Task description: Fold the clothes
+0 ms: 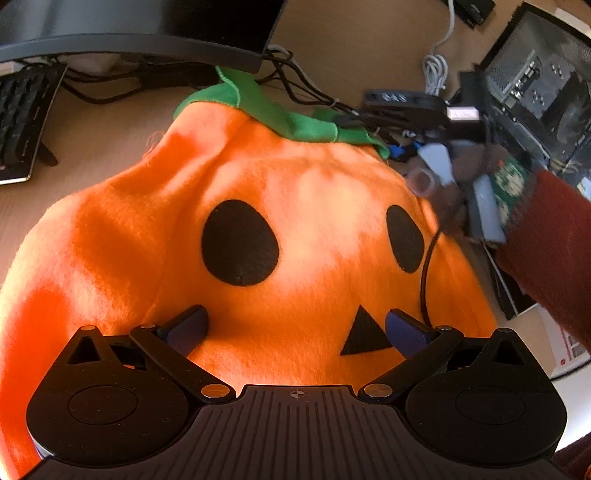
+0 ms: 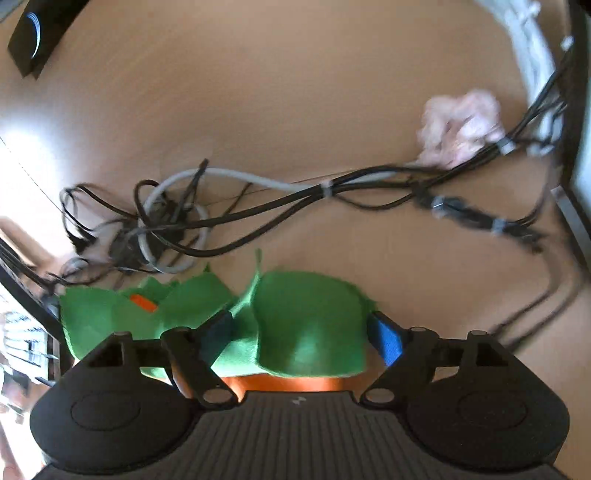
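Fingers spread on both sides, the left gripper (image 1: 297, 330) poised over the orange fleece pumpkin costume (image 1: 258, 221) lying flat on the tan desk (image 2: 277, 92), the right gripper (image 2: 301, 338) straddling its green felt collar (image 2: 306, 317), seemingly unpinched, so close squarely before lifting.

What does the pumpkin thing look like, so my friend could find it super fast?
Look at the tan desk, in front of the black monitor and the tangle of cables. Spread flat there lies an orange fleece pumpkin costume. Nothing else nearby is bright orange, and it has a black felt face with two oval eyes and a triangle nose, plus a jagged green collar on top.
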`<action>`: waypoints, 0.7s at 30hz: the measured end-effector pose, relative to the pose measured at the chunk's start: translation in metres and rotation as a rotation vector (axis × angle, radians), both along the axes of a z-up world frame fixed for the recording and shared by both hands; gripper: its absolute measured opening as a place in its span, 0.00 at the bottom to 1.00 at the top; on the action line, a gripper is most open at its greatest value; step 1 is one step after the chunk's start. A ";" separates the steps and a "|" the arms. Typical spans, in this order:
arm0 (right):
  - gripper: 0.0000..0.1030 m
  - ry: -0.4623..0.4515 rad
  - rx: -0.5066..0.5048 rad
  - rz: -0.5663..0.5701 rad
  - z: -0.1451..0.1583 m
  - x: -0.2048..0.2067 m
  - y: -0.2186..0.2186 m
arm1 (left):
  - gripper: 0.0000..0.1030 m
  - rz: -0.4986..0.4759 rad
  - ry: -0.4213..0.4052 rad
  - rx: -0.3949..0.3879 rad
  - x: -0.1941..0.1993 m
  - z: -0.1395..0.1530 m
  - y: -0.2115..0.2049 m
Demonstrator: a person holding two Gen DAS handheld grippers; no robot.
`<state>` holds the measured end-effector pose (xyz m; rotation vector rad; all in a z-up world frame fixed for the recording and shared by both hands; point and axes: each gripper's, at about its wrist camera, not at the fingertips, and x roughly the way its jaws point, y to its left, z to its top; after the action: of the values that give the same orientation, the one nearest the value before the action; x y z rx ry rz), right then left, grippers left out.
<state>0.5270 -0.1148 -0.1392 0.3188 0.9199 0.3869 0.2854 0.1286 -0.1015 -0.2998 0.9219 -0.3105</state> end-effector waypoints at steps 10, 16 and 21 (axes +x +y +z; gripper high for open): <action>0.20 -0.137 0.015 0.202 0.047 -0.052 0.032 | 1.00 -0.041 -0.014 0.071 -0.005 0.000 -0.014; 0.18 -0.202 -0.081 0.323 0.073 -0.151 0.037 | 1.00 -0.088 0.032 0.015 -0.003 0.005 0.003; 0.17 -0.188 -0.342 0.375 0.028 -0.219 0.053 | 1.00 -0.132 -0.067 -0.122 -0.020 0.053 0.038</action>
<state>0.3079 -0.0613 -0.1115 -0.2053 0.8417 0.5832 0.2652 0.1663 -0.0485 -0.3398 0.8595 -0.4966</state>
